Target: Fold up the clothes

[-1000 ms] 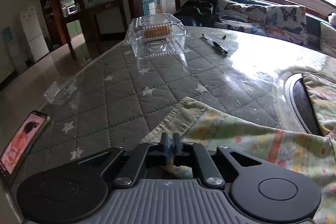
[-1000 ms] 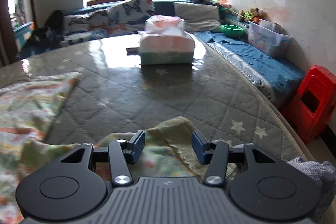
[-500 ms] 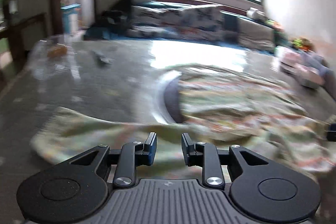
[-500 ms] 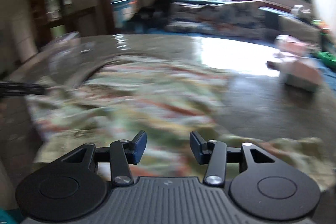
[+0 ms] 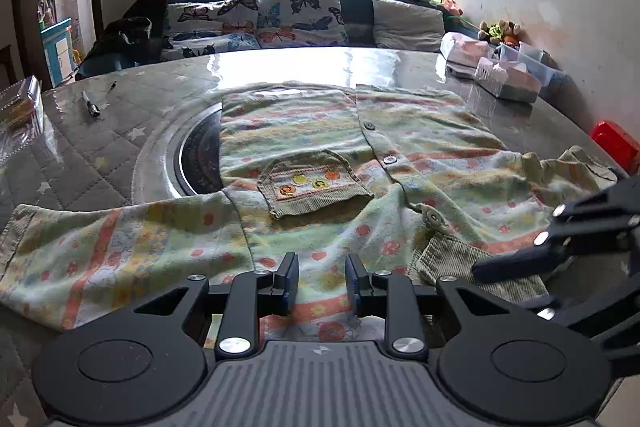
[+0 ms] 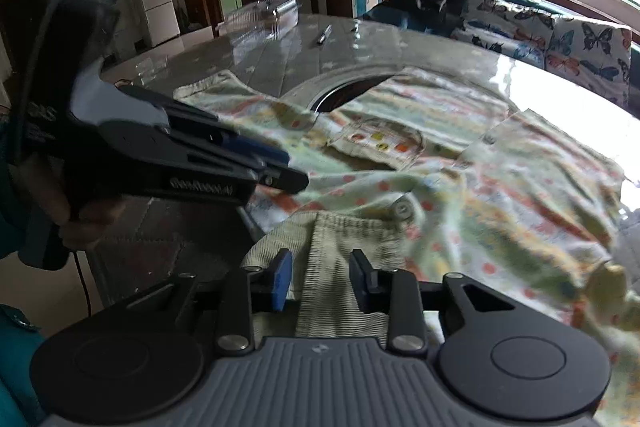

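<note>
A striped, flower-print cardigan [image 5: 320,131] with a ribbed patch pocket [image 5: 316,187] and buttons lies spread front-up on the quilted table [image 5: 100,163]. My left gripper [image 5: 322,279] hovers over its near edge with the jaws apart; cloth shows under the gap, not pinched. In the right wrist view my right gripper [image 6: 320,279] straddles the green ribbed band [image 6: 340,239] at the near edge. Its jaws are closing, and the left pad stands clear of the band. The left gripper [image 6: 280,167] reaches in from the left there. The right gripper [image 5: 500,267] enters the left wrist view from the right.
A round recessed plate [image 5: 196,155] in the table lies partly under the cardigan. A pen [image 5: 91,105] and a clear plastic box [image 5: 20,103] sit at the far left, tissue packs [image 5: 504,79] at the far right. A sofa with butterfly cushions [image 5: 296,11] runs behind.
The left gripper let go of the sleeve cuff and opened. Both grippers swung inward from the sleeve ends to the cardigan's near middle edge. The right jaws have narrowed.
</note>
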Demonstrator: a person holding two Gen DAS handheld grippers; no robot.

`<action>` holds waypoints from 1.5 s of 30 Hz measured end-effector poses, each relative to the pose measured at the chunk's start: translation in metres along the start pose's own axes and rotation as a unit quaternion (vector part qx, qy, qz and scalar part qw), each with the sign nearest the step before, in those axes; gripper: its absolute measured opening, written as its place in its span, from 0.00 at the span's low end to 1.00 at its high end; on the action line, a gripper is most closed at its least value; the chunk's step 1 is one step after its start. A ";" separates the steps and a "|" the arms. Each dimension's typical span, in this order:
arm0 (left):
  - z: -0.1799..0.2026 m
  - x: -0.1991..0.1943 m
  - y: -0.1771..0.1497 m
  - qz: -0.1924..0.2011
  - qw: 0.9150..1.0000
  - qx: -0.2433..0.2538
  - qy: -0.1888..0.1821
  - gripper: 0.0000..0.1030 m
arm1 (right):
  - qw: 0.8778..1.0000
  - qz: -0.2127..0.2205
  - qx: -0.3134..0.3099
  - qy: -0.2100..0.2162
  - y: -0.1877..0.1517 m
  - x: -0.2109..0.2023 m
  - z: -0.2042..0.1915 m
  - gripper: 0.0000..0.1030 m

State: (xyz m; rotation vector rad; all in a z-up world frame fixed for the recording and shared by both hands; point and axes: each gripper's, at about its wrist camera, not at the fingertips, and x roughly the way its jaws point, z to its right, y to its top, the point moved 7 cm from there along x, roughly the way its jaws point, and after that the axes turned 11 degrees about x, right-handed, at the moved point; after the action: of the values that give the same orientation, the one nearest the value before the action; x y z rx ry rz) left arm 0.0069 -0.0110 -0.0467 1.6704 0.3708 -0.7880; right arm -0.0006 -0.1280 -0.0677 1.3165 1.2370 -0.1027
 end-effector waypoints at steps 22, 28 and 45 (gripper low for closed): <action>0.091 -0.006 -0.002 -0.003 0.981 0.156 -0.114 0.38 | 0.993 0.072 0.091 -0.022 0.013 -0.054 0.051 0.05; 0.087 -0.002 -0.007 -0.004 0.978 0.154 -0.141 0.07 | 0.993 0.075 0.091 -0.019 0.012 -0.055 0.050 0.05; 0.071 -0.037 0.010 0.073 0.974 0.118 -0.180 0.09 | 0.995 0.071 0.070 -0.016 0.014 -0.059 0.040 0.05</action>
State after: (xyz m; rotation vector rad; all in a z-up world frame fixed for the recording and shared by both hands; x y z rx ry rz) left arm -0.0348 -0.0750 -0.0200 1.7060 -0.1034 -1.0315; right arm 0.0090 -0.1866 -0.0254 1.5146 1.1216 -0.1118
